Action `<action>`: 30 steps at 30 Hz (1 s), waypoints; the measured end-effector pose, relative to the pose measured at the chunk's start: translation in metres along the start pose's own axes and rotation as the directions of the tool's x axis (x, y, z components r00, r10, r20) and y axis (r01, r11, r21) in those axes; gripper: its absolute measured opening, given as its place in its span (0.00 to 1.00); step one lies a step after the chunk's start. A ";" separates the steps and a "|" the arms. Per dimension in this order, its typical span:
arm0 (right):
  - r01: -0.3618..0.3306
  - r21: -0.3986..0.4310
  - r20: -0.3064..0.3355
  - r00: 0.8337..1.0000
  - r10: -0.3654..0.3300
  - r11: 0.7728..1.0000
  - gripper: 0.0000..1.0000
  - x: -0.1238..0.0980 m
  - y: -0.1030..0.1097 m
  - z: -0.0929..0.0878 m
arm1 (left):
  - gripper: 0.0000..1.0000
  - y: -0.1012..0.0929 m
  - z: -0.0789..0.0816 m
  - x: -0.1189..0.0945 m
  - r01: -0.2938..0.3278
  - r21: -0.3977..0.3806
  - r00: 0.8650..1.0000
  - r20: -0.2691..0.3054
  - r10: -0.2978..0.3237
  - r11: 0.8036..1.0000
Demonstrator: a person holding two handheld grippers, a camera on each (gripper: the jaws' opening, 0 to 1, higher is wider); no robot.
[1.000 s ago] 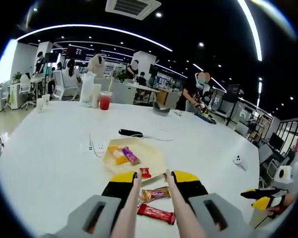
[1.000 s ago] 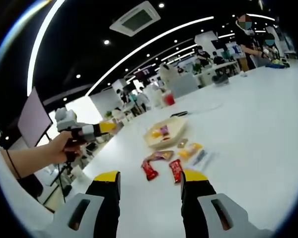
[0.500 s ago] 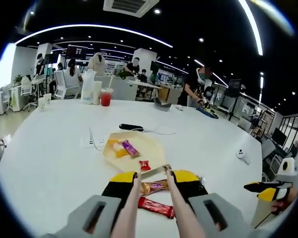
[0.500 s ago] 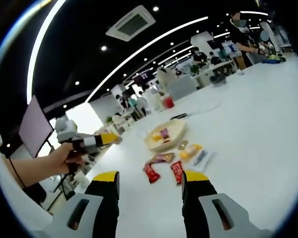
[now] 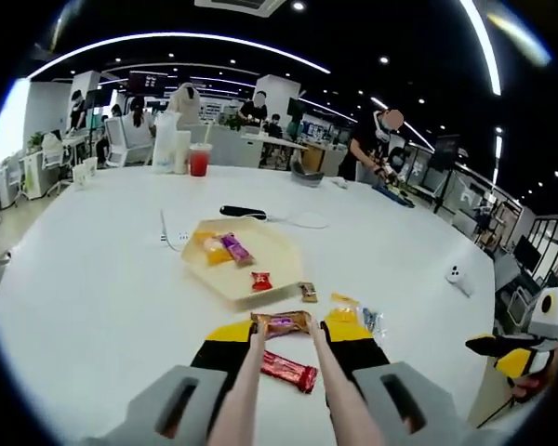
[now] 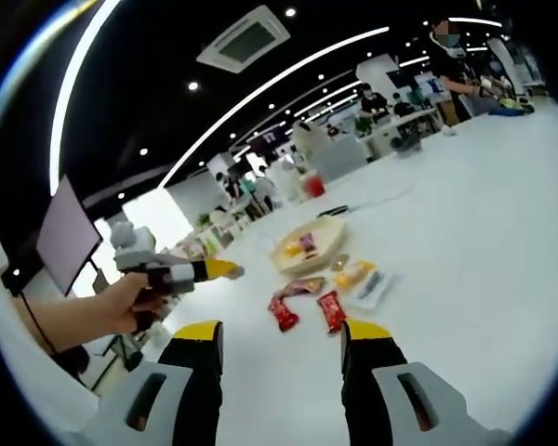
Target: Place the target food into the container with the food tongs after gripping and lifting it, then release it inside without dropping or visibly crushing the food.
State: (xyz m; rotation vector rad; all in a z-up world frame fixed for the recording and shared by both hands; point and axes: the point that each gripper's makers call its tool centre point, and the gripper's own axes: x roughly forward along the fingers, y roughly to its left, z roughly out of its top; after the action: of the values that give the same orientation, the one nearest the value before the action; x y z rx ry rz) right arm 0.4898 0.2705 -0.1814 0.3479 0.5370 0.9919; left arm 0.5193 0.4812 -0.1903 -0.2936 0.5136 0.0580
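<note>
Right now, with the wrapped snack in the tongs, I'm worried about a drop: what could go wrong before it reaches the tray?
1. The tongs seem to pinch the brown wrapped snack just at their tips, so it might slip out short of the tray.
2. Squeezing harder to prevent that could crush it.
3. The tray holds three snacks, so a hasty release may land on them or the rim.

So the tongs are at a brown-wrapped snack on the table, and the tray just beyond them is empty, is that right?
Not quite: the tray is not empty. It holds an orange snack, a purple snack and a red snack, as the left gripper view shows. The tongs are indeed at the brown-wrapped snack.
</note>
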 end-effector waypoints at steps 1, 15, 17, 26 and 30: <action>-0.005 -0.005 -0.006 1.000 0.004 1.000 0.51 0.000 0.003 -0.001 | 0.26 0.000 -0.001 0.000 -0.003 -0.002 1.000 -0.004 0.003 1.000; -0.017 0.002 -0.014 1.000 0.017 1.000 0.51 -0.003 0.012 -0.004 | 0.25 0.007 -0.028 0.009 -0.116 -0.052 0.991 -0.077 0.112 0.992; -0.012 -0.001 -0.016 1.000 0.012 1.000 0.51 -0.004 0.011 -0.005 | 0.25 0.008 -0.029 0.012 -0.129 -0.065 0.989 -0.077 0.124 0.990; 0.034 0.023 0.004 0.999 -0.034 0.999 0.51 -0.013 -0.003 0.002 | 0.25 0.005 -0.041 0.029 -0.154 -0.082 0.984 -0.108 0.145 0.985; 0.039 0.016 0.001 0.999 -0.039 0.999 0.51 -0.014 -0.006 0.003 | 0.25 0.002 -0.051 0.036 -0.161 -0.077 0.980 -0.132 0.150 0.984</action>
State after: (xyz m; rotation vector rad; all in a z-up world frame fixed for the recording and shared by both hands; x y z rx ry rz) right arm 0.4896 0.2556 -0.1780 0.3510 0.5487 0.9502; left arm 0.5258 0.4672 -0.2511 -0.3440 0.6596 0.2162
